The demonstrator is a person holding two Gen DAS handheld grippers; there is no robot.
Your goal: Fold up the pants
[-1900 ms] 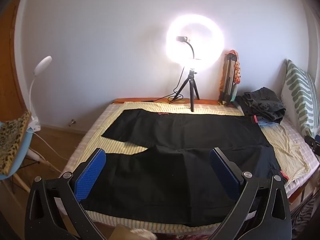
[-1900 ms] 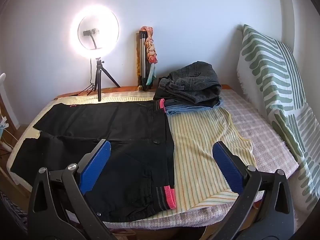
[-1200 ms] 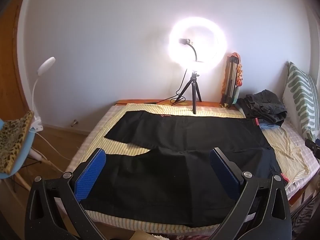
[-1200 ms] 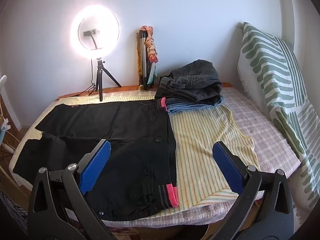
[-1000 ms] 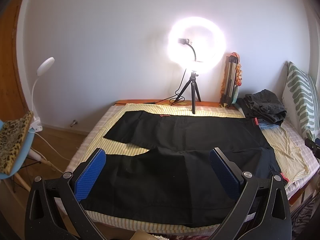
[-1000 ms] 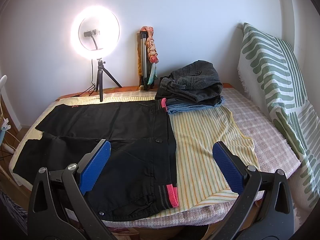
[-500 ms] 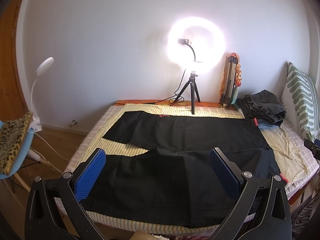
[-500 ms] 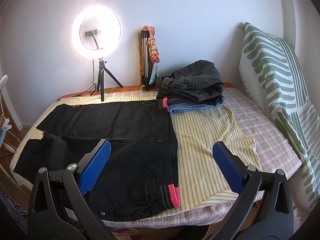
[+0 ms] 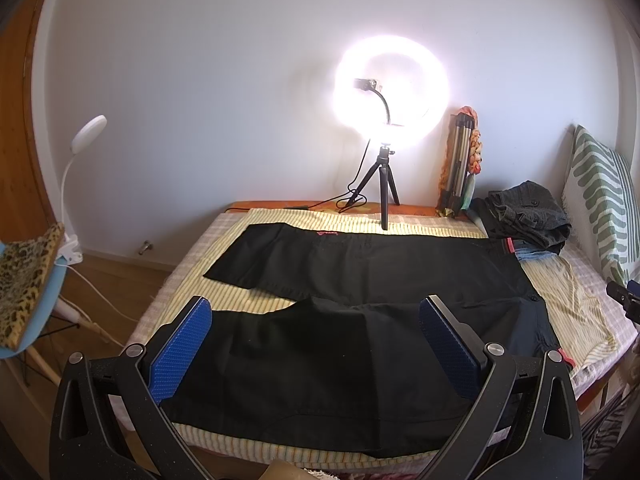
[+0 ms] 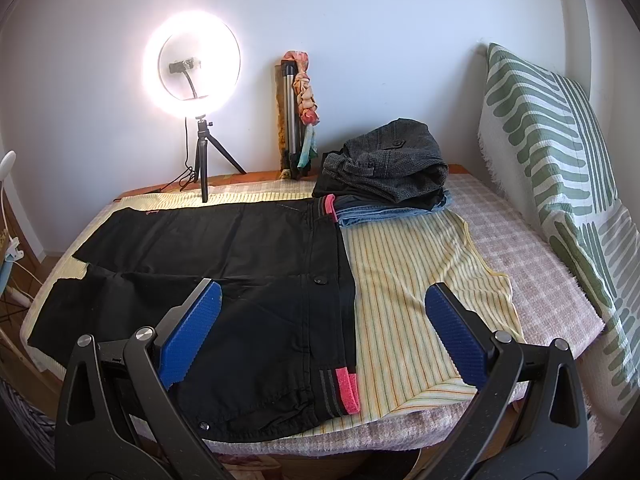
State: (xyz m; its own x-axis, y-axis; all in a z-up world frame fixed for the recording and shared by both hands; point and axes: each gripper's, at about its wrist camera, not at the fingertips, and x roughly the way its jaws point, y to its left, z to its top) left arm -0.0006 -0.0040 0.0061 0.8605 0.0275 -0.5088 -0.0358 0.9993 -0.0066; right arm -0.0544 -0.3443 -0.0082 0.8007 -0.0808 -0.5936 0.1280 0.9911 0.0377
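The black pants point(image 9: 360, 320) lie spread flat on the bed point(image 10: 540, 280), on a striped yellow sheet point(image 10: 408, 292), waistband toward the pillow point(image 10: 560, 160) and both legs stretching away to the left, slightly parted. No fold shows yet, so the task looks to be at its very start.

The left tool point(image 9: 316, 344) hangs above the near leg with its blue pads spread wide, holding nothing. The right tool point(image 10: 324, 332) hovers over the waistband end, likewise spread and empty.

The likely first step is folding one leg over the other lengthwise. That calls for lowering both tools to the near edge of the pants, the right at the waistband corner with the pink trim point(image 10: 346, 394), the left near the hem, pinching the cloth and carrying it across to the far leg. A pile of folded clothes point(image 10: 388, 172) sits just beyond the waistband, beside a ring light point(image 10: 192, 68).
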